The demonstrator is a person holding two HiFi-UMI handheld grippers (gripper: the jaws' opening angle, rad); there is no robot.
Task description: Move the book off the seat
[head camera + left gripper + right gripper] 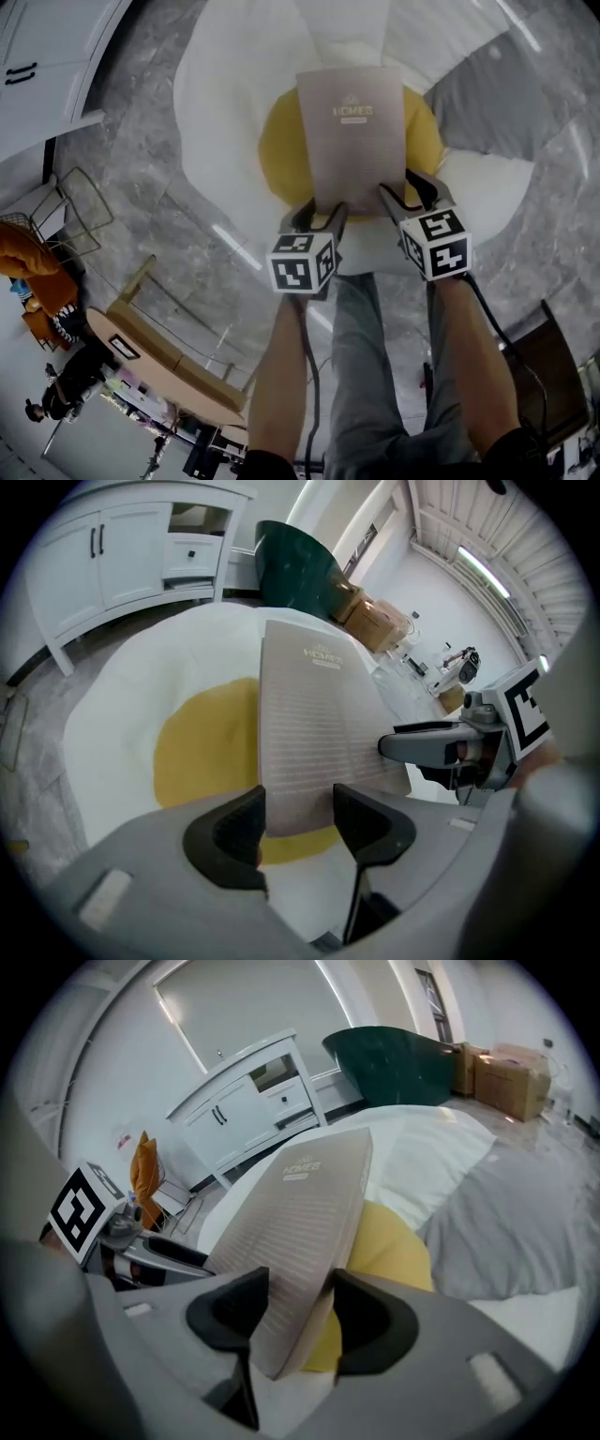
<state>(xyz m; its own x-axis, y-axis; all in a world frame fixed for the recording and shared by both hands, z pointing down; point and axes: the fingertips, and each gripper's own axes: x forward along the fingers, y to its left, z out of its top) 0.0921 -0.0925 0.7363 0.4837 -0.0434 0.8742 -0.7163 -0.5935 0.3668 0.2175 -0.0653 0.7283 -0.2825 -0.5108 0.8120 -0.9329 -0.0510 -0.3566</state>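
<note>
The book (pixel 352 131) lies lengthwise away across the yellow cushion (pixel 279 155), its near edge between the closing, not-yet-clamped jaws of the left hand-held gripper (pixel 322 216) and right hand-held gripper (pixel 398 190).

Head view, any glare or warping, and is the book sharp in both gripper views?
Head view: dim, dark corners, bright glare streaks on the grey marbled floor, edges bent. Left gripper view: evenly lit, the grey rectangular book shows its print lines, the white cabinet looks curved. Right gripper view: the book's near end is slightly soft, its title clearer.
</note>
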